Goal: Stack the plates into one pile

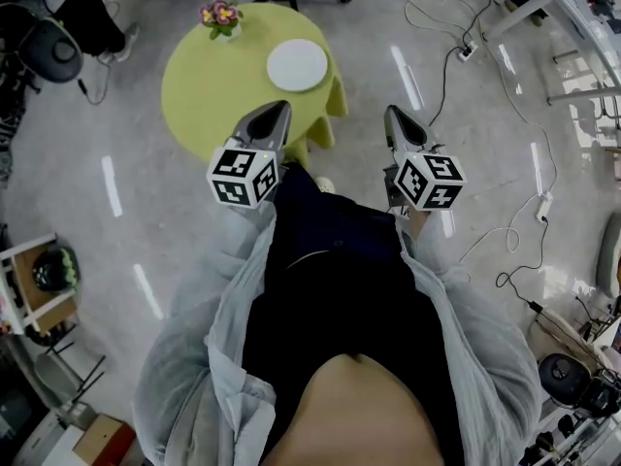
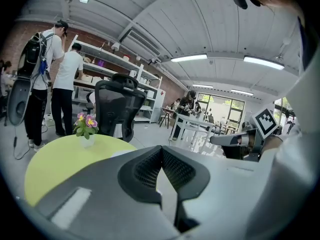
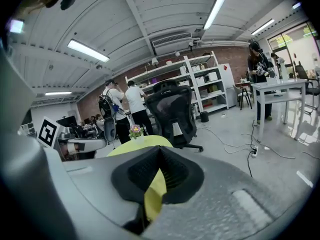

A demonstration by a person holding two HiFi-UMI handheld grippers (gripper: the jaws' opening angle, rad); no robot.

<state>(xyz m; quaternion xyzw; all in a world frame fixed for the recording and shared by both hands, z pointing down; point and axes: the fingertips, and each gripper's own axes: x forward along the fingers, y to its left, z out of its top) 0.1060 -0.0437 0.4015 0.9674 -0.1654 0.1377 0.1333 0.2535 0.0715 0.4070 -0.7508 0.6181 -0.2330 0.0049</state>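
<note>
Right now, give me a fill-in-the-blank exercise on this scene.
The white round plate lies on the yellow-green round ____.
In the head view, the small pot of pink flowers stands to the plate's ____.
The left claw and the right claw are both ____, holding nothing.
Missing words: table; left; shut.

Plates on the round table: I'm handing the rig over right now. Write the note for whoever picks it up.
Left gripper: jaws shut, empty, held at the table's near edge.
Right gripper: jaws shut, empty, over the floor to the right of the table.
Plates: one white pile on the green round table, apart from the flower pot. The number of plates in it cannot be told from above.
Done: no loose plate shows anywhere else.
Left: probably nothing; check that the pile sits straight.
</note>
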